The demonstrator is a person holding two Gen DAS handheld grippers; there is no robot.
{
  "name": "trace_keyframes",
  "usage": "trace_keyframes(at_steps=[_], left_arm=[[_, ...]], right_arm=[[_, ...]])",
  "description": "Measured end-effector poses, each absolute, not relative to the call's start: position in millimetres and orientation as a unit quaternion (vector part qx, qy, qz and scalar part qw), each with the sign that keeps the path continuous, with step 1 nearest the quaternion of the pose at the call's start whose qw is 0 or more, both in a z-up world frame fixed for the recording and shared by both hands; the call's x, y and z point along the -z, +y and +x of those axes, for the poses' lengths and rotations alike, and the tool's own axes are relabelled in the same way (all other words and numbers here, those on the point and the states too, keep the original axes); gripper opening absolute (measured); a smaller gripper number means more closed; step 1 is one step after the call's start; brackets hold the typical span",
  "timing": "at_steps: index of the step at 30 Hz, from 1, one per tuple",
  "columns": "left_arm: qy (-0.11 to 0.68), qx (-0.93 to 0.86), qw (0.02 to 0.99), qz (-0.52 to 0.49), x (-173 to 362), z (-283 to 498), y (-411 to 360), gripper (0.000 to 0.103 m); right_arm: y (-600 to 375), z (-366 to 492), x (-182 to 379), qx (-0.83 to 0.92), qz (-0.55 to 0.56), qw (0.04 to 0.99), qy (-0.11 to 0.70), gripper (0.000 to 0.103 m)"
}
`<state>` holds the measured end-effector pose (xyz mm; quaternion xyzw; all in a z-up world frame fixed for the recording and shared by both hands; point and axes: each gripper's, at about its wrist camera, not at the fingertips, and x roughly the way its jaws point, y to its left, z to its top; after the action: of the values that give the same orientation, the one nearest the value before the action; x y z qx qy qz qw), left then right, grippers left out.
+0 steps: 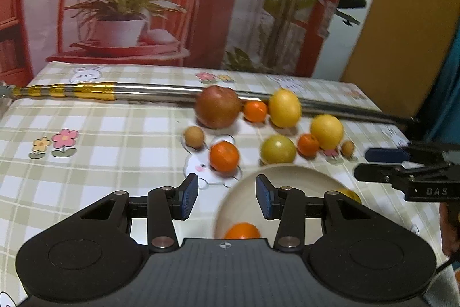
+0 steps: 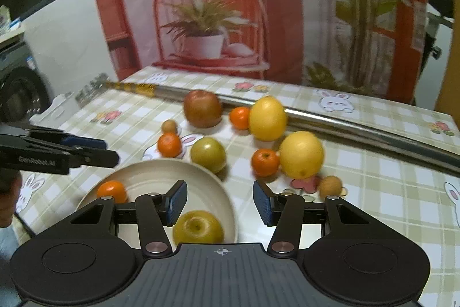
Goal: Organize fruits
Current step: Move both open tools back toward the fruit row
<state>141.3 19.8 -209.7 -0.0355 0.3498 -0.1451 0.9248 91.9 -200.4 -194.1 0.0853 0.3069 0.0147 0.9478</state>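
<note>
Two hand-held grippers hover over a worktop covered in a checked cloth with rabbits and flowers. A cream plate sits near the front, and most of the fruit lies loose on the cloth behind it, in front of a long metal pole.

The left gripper has its fingers apart and holds nothing; it sits above the plate's left edge. The right gripper also has its fingers spread wide and empty, above the plate's right edge.

On the plate are a green apple and a small orange. Still on the cloth: a brown apple, a second green apple, two large yellow citrus fruits, three more small oranges, and two small tan fruits.

The step in hand looks like choosing the next fruit for the plate. To do it well, the right gripper would likely go for the nearest orange or the green apple just behind the rim, lowering with fingers wide on both sides of the fruit and closing gently at its widest part, since round fruit may roll. Taking one from the edge of the cluster avoids nudging its neighbours.

The right wrist view shows the plate's whole contents clearly. The left wrist view shows only part of the plate, with the orange half hidden by the gripper body, but it shows the right gripper from the side.
</note>
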Motion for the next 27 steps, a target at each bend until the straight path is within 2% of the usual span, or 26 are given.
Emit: trace_keyframes(at_steps=[27], left_arm=[[0.308,0.105,0.945,-0.036,164,183,49,0.047]], right_arm=[[-249,93,197,0.083,0.118,0.955,0.258,0.048]])
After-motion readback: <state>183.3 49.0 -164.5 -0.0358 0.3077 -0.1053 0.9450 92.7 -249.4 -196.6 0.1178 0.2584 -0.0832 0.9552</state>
